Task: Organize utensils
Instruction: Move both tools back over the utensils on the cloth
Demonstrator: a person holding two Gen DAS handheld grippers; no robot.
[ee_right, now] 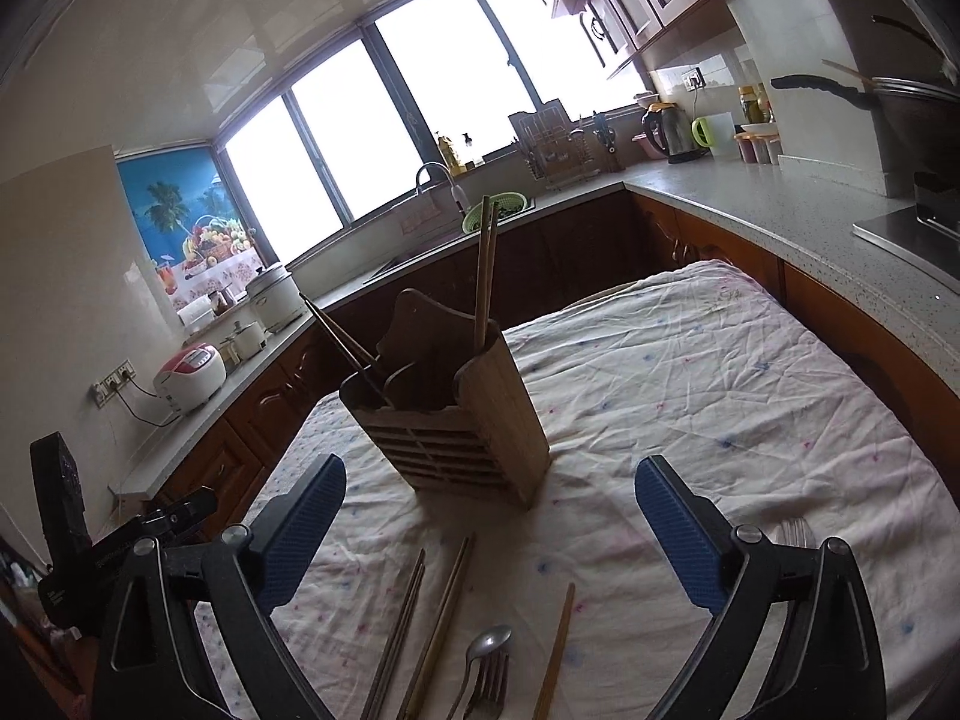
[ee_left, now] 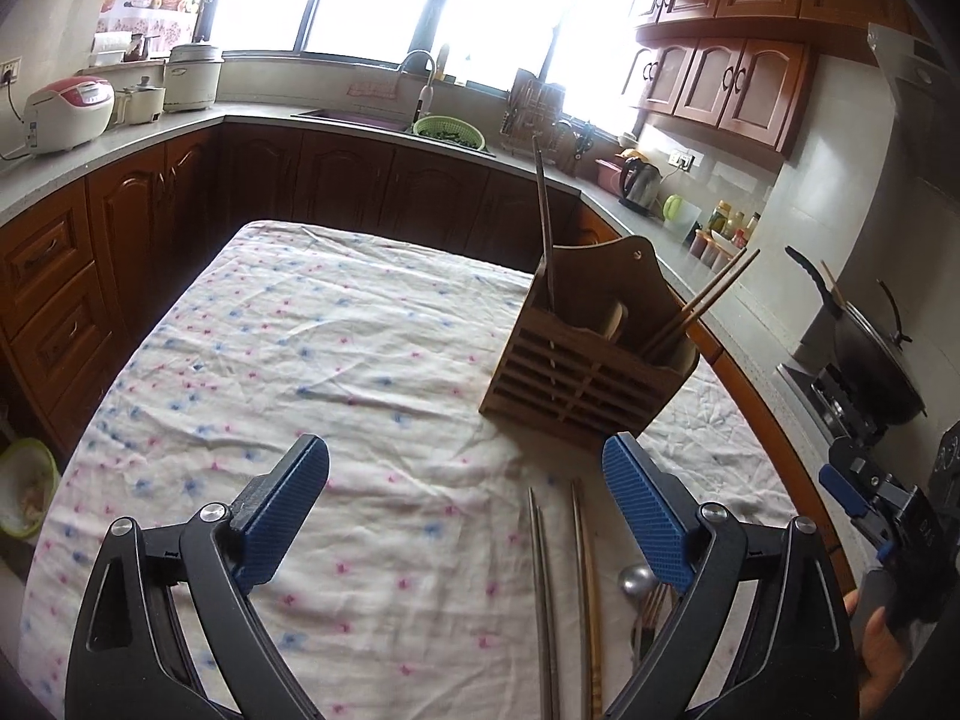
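Both tools [ee_left: 465,504] [ee_right: 489,525] spread above chopsticks [ee_right: 447,618]

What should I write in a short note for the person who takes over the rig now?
Left gripper: jaws open, empty, above the cloth.
Right gripper: jaws open, empty, facing the holder.
Done: chopsticks stand in the holder's left compartment and its right one.
Left: on the cloth before the holder lie more chopsticks, one single stick, a spoon and a fork; another fork lies by the right jaw. All go into the holder.
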